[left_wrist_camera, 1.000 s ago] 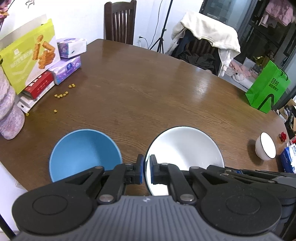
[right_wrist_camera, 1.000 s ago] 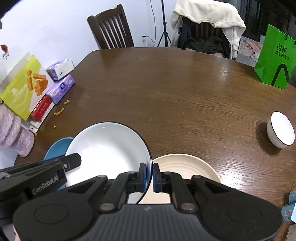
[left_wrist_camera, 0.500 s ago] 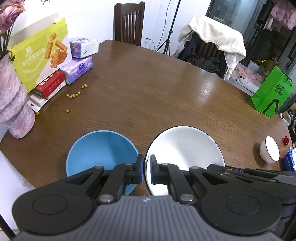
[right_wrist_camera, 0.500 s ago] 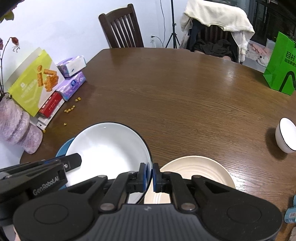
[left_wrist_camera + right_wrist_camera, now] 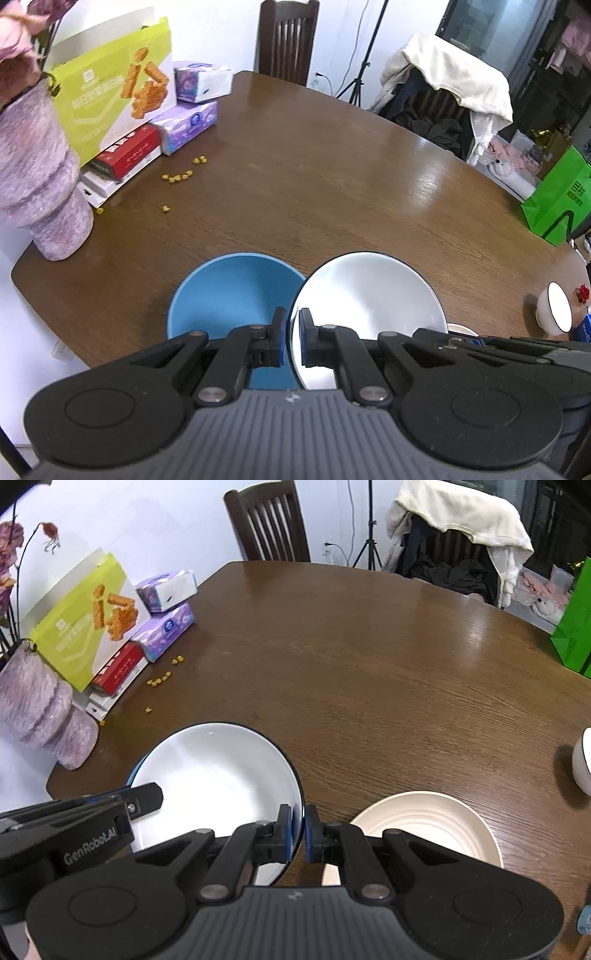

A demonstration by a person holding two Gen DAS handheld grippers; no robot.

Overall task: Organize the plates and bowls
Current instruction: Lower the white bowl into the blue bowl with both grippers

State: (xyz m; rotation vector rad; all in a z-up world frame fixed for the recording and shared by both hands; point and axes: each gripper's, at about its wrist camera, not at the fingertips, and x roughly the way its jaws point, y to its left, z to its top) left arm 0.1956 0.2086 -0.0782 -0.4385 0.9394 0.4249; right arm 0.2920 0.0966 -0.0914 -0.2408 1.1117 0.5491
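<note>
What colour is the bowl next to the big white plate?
The bowl is blue, inside and out. The left wrist view shows it best, beside the white plate.

Dark-rimmed plate is sitting near on the desk, between bowl at left and ridged plate at right.

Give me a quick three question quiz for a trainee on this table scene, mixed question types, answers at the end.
1. True or false: both grippers grip the rim of the white plate.
2. Which dish lies left of that plate in the left wrist view? A) blue bowl B) cream plate C) small white bowl
3. Fill in: the green bag stands on the ___ of the table.

Key: 1 true; 2 A; 3 edge.
</note>
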